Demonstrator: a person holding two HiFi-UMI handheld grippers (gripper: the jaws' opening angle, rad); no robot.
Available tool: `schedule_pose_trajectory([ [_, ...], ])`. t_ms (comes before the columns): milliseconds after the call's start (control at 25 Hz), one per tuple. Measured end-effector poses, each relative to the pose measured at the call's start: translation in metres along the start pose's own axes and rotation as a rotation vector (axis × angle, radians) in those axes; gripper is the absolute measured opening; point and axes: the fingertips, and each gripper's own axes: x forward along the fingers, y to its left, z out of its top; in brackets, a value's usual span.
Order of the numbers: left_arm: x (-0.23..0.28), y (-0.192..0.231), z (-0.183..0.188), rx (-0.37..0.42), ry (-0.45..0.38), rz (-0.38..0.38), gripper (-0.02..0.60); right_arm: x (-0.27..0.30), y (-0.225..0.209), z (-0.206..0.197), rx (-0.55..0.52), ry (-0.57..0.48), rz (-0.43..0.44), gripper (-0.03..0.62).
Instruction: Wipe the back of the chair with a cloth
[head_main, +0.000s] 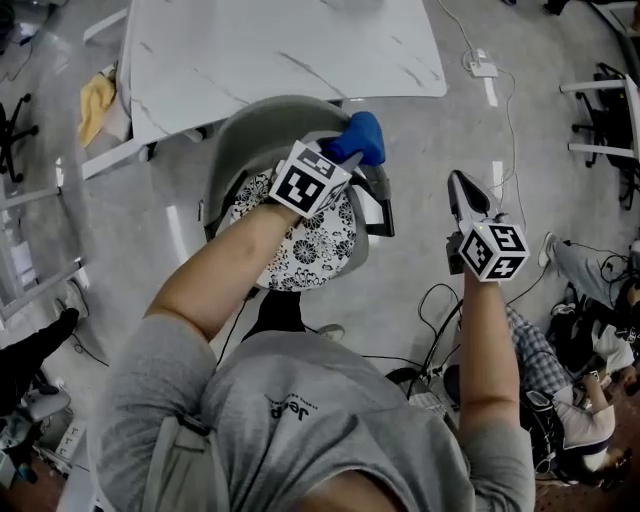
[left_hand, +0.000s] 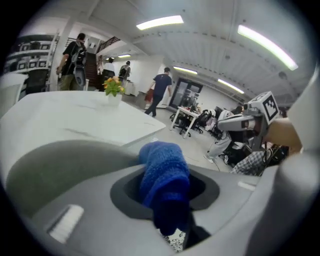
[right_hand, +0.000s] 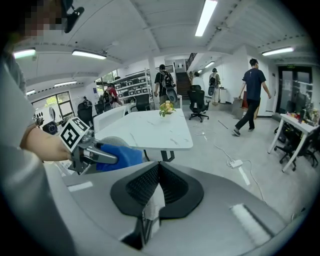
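**Item 1. Left tool** (head_main: 343, 152): Jaws clamped on a blue cloth (head_main: 362, 135). The cloth bunched out ahead of the jaws, with a darker fold hanging down between them. Marker cube behind the jaws, forearm reaching across the seat.

**Item 2. Blue cloth:** Thick knitted or terry fabric. It was held at the top rim of the chair's backrest (head_main: 262, 120), toward that rim's right end in the head view. The right gripper view showed it lying against the grey shell.

**Item 3. Chair:** Curved grey backrest, with a round seat cushion (head_main: 310, 245) in a black-and-white floral print. It stood directly in front of the person, backrest toward the white marble tabletop (head_main: 280, 45) and just beside its near edge.

**Item 4. Right tool** (head_main: 462, 188): Jaws drawn together with nothing between them. It was held in the air to the right of the chair, apart from it, above bare grey floor.

**Item 5. Surroundings:** A small vase of yellow flowers (right_hand: 166, 107) stood on the tabletop. A yellow rag (head_main: 97, 100) lay at the tabletop's left end. A white power strip (head_main: 482, 68) with its cable lay on the floor beyond the right tool. Several people stood or walked in the open office behind.
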Motion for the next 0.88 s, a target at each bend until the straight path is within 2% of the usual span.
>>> schedule_pose_trajectory([
  [240, -0.099, 0.071, -0.082, -0.298, -0.032, 0.179, 0.183, 0.025, 0.033, 0.005, -0.034, 0.012, 0.068, 0.005],
  [440, -0.168, 0.117, -0.137, -0.473, 0.000, 0.331, 0.183, 0.042, 0.064, 0.012, -0.044, 0.021, 0.124, 0.005],
  [600, -0.170, 0.136, -0.171, -0.663, 0.049, 0.344, 0.183, 0.049, 0.079, 0.017, -0.033, 0.025, 0.153, 0.005],
  [800, -0.150, 0.176, -0.166, -0.888, -0.009, 0.331, 0.184, 0.045, 0.078, 0.016, -0.017, 0.036, 0.146, 0.005],
  [880, -0.143, 0.183, -0.162, -0.940, -0.018, 0.326, 0.183, 0.040, 0.071, 0.010, -0.003, 0.044, 0.130, 0.005],
])
